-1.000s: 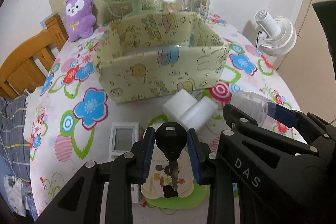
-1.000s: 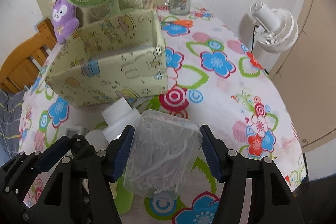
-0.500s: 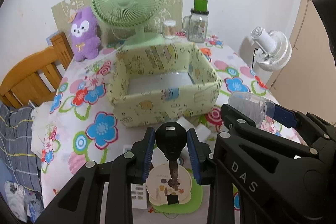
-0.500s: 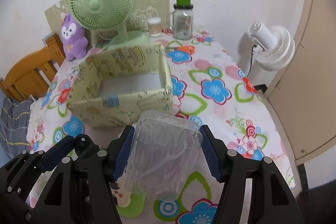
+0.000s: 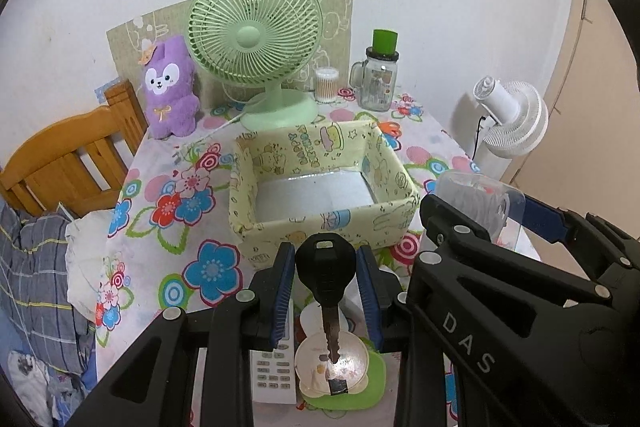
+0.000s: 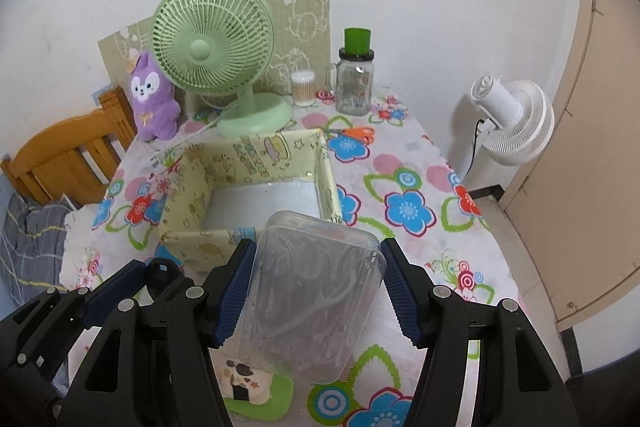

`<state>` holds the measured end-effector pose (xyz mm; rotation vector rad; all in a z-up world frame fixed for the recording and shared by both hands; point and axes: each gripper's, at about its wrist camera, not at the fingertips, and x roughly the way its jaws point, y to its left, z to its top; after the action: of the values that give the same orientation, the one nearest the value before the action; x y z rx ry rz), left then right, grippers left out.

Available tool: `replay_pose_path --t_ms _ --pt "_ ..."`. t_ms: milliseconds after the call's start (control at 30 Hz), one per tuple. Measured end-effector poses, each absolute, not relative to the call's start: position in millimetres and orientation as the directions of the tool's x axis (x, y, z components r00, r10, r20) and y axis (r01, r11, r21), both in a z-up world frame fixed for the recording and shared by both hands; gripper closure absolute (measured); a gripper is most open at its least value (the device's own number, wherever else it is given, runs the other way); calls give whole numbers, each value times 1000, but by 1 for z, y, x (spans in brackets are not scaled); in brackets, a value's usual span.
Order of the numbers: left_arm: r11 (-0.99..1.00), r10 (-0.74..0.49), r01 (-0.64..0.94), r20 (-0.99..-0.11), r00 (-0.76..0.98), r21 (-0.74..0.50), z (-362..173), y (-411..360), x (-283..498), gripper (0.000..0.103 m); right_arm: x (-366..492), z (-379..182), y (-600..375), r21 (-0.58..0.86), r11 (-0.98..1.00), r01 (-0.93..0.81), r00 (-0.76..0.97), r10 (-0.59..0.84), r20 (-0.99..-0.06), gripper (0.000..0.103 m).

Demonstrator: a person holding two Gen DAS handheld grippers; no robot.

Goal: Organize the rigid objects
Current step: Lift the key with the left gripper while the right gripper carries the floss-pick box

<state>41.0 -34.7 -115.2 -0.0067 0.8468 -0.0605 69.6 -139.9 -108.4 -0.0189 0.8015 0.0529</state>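
Observation:
My left gripper [image 5: 325, 273] is shut on a black-headed key [image 5: 325, 269], held above the table in front of the yellow cartoon-print box [image 5: 320, 227]. My right gripper [image 6: 316, 287] is shut on a clear plastic box of floss picks [image 6: 314, 291], held above the near right corner of the yellow box [image 6: 248, 183]. The clear box also shows in the left wrist view [image 5: 480, 199]. The yellow box is open on top and looks empty inside.
Below the left gripper lie a white remote [image 5: 274, 375] and a round keychain tag on a green pad [image 5: 332, 367]. At the back stand a green fan [image 5: 256, 39], a purple plush [image 5: 168, 91], a cotton-swab tub [image 5: 326, 85] and a glass jar [image 5: 378, 79]. Orange scissors [image 6: 352, 133] lie behind the box.
Both grippers have risen and pulled back from the table with their objects. The yellow box now sits lower and farther off, and its inside shows.

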Motion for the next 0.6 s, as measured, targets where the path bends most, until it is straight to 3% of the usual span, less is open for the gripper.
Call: replay_pose_path --t_ms 600 --pt "1000 -5 -18 -739 673 -24 -103 -27 80 71 120 -95 -130 21 989 -149 690 119 -714 38"
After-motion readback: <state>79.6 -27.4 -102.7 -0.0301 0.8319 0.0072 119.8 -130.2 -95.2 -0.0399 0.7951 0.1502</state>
